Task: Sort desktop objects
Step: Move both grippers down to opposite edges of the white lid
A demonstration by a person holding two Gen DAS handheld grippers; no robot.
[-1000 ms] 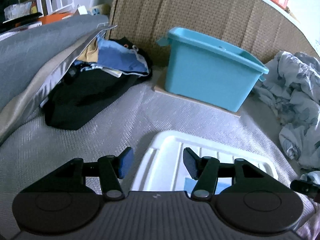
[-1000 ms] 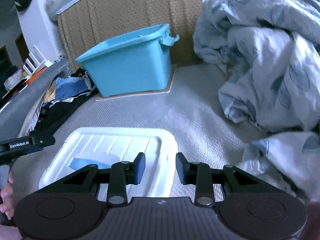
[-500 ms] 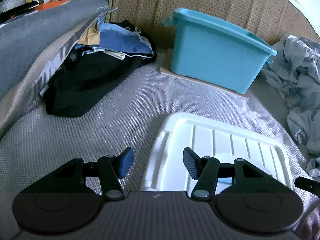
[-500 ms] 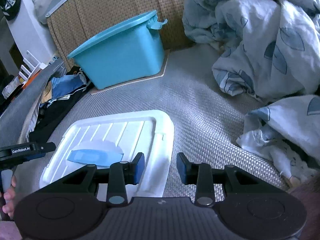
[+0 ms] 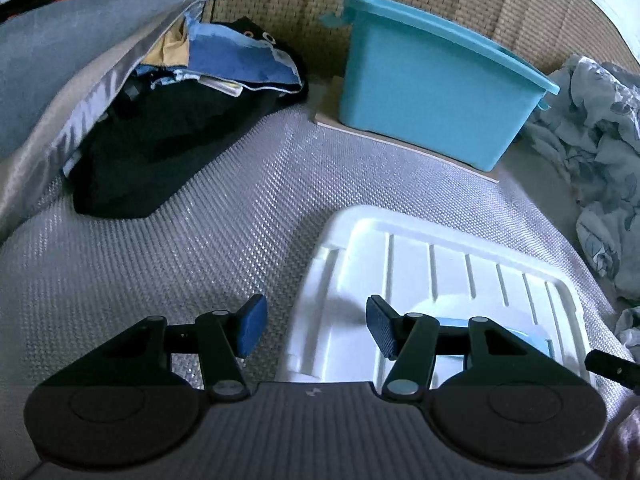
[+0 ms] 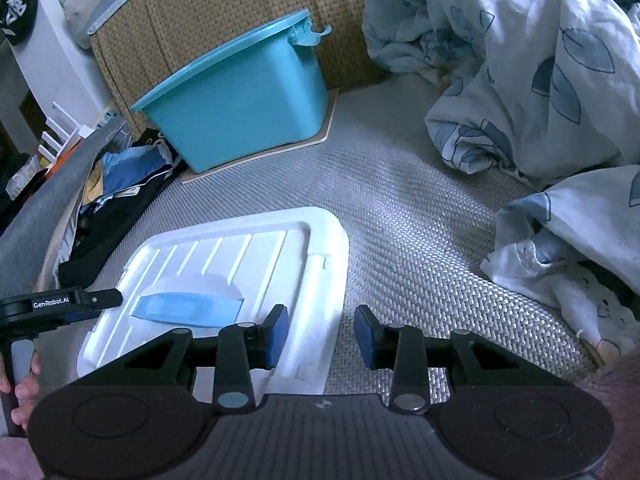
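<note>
The white lid (image 6: 224,280) lies flat on the woven mat (image 6: 400,216), the teal bin (image 6: 240,96) well behind it. On the lid rests a pale blue flat piece (image 6: 188,312), possibly a mask; its long axis runs left to right. Both tools are empty with fingers apart. The right gripper (image 6: 320,336) straddles the lid's right edge; the left gripper (image 5: 316,330) straddles the left edge. The piece lies between them.
</note>
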